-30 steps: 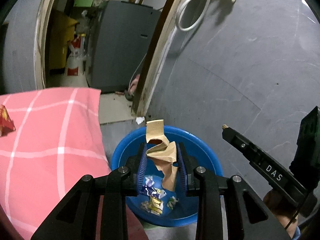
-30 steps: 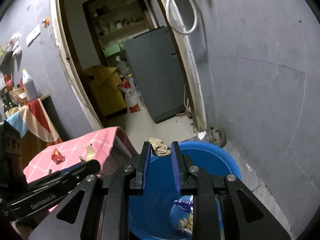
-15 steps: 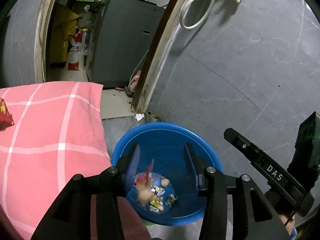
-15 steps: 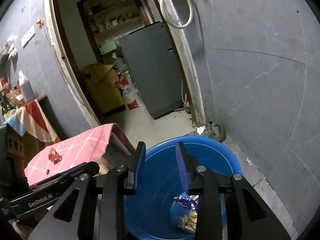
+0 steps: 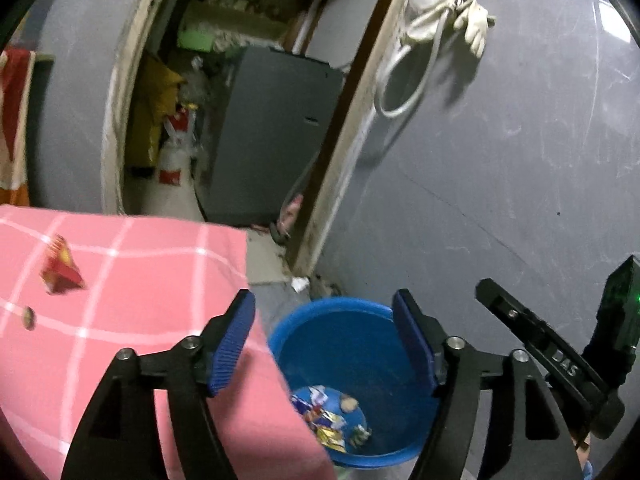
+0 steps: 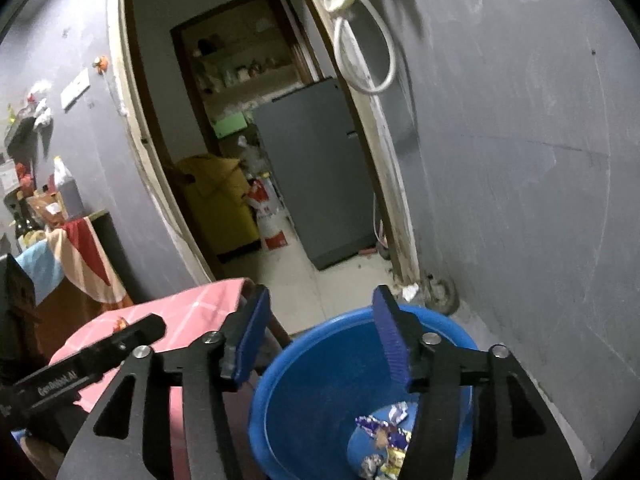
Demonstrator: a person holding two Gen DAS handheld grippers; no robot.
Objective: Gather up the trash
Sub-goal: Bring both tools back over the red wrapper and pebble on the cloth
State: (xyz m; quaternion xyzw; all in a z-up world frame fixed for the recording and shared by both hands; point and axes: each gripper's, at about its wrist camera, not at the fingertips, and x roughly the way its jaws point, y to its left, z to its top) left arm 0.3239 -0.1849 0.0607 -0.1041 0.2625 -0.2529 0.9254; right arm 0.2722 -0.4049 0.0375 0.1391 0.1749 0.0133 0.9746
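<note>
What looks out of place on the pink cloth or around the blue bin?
A red wrapper and a small round scrap lie on the pink checked cloth, outside the blue bin. A white scrap lies on the floor behind the bin. Other trash is already inside.

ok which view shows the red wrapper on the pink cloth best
The left wrist view: the red wrapper lies in the open on the pink checked cloth, with nothing in front of it. In the right wrist view it is only a small red speck, mostly hidden behind the left gripper's finger.
</note>
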